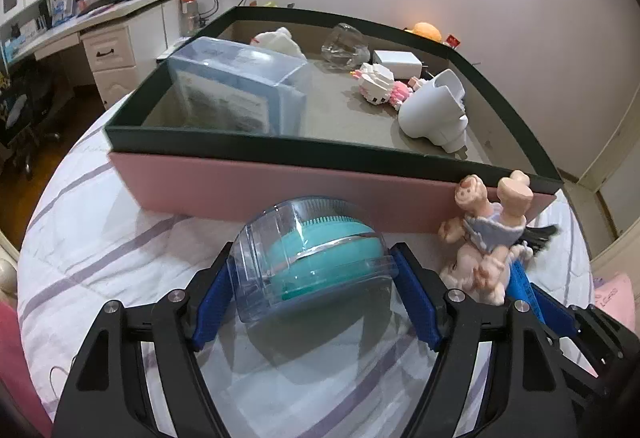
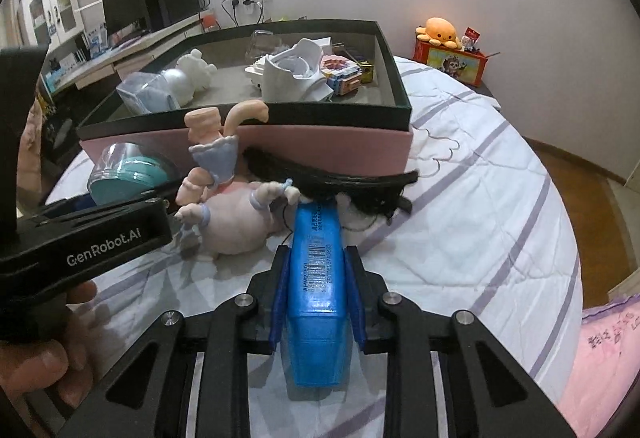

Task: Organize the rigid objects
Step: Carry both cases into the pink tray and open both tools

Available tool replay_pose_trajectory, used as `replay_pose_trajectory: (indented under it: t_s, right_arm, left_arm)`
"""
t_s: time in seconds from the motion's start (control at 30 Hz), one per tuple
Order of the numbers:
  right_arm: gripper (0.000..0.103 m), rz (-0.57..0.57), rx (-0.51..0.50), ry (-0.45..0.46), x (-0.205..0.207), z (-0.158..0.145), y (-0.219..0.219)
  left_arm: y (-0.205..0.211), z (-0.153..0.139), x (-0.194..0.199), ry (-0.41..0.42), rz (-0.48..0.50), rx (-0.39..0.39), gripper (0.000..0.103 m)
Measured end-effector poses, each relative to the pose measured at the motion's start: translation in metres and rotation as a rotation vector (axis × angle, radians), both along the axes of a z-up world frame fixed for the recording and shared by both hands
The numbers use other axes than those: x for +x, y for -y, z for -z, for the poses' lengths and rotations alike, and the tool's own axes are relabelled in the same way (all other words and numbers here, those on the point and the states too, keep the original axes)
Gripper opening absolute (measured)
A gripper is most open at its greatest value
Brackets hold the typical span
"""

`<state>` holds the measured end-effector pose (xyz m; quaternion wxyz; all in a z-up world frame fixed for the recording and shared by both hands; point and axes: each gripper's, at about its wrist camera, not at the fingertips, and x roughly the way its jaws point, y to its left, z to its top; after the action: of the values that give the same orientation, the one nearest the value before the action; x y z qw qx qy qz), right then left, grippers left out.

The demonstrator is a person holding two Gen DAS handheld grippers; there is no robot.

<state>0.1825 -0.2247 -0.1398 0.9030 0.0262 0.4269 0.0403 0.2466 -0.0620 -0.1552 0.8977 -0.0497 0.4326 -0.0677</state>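
Note:
My left gripper (image 1: pixel 314 274) is shut on a clear round case with a teal brush inside (image 1: pixel 316 258), held just above the bed in front of the pink box (image 1: pixel 280 186). The case also shows in the right wrist view (image 2: pixel 128 174). My right gripper (image 2: pixel 316 274) is shut on a blue rectangular case with a barcode (image 2: pixel 316 278). A doll with black hair (image 2: pixel 240 210) lies head down against the box front, right of the left gripper (image 1: pixel 484 238).
The dark-rimmed box (image 2: pixel 400 94) holds a blue clear container (image 1: pixel 240 90), a white plastic part (image 1: pixel 436 110), block figures (image 1: pixel 380 82), a clear jar (image 1: pixel 346 46) and a white toy. A striped bedsheet (image 2: pixel 500 198) lies underneath. A desk (image 1: pixel 100 18) stands at left.

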Motion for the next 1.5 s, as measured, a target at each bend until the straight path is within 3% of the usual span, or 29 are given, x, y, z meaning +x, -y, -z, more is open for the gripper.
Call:
replay_pose_trajectory:
  t_s: [0.33,0.87,1.23,1.5]
  right_arm:
    - [0.026,0.01,0.133,0.012,-0.028,-0.015,0.017]
    - [0.026,-0.053,0.146,0.13,-0.044,-0.071,-0.005]
    - [0.026,-0.078,0.126,0.202,0.027,-0.115,0.0]
    - [0.026,-0.042,0.142,0.122,0.096,-0.094,0.017]
  left_arm:
    - [-0.021,-0.015,-0.038,0.02,-0.001,0.01,0.076]
    - [-0.042,-0.073,-0.065,0.134,0.004,0.018,0.076]
    - [-0.02,-0.122,-0.018,0.239,0.057,0.015,0.076]
    - [0.014,-0.106,0.051,0.198,0.094,0.024,0.076]
